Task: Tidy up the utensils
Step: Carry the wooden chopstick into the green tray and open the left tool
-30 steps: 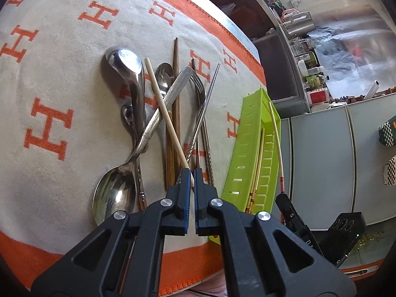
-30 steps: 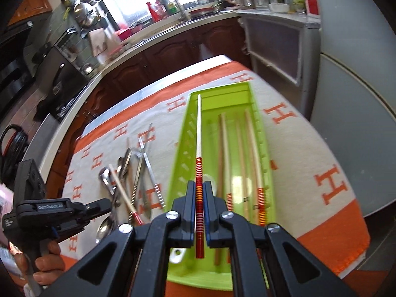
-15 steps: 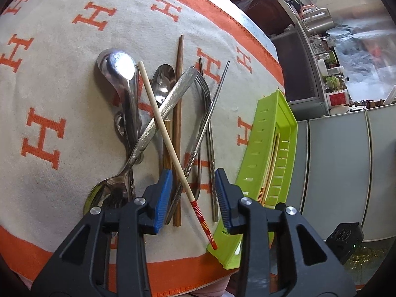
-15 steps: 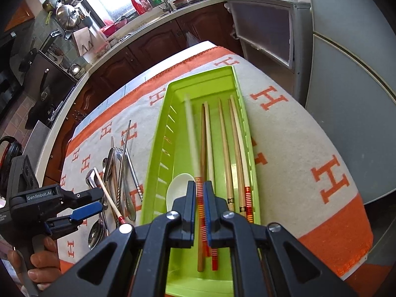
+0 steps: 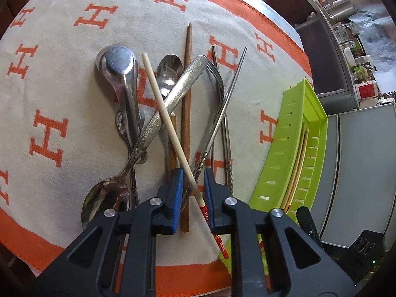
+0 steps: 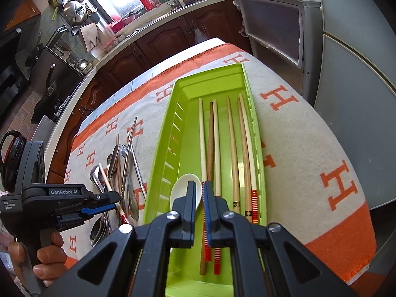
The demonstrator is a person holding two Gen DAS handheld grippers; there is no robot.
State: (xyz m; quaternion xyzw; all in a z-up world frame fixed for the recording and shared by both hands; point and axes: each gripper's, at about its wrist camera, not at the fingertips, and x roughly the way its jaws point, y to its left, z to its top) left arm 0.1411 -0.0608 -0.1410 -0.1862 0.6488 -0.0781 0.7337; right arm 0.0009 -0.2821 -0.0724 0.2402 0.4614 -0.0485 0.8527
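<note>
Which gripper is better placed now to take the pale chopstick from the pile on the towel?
Left. The left gripper straddles the pale chopstick, its jaws closing around it. The right gripper hangs over the green tray, apart from the pile.

The left gripper is closing around a pale chopstick atop cutlery on the towel, near its front edge.

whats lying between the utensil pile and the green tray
Nothing: the left wrist view shows bare towel between the utensil pile and the green tray.
</note>
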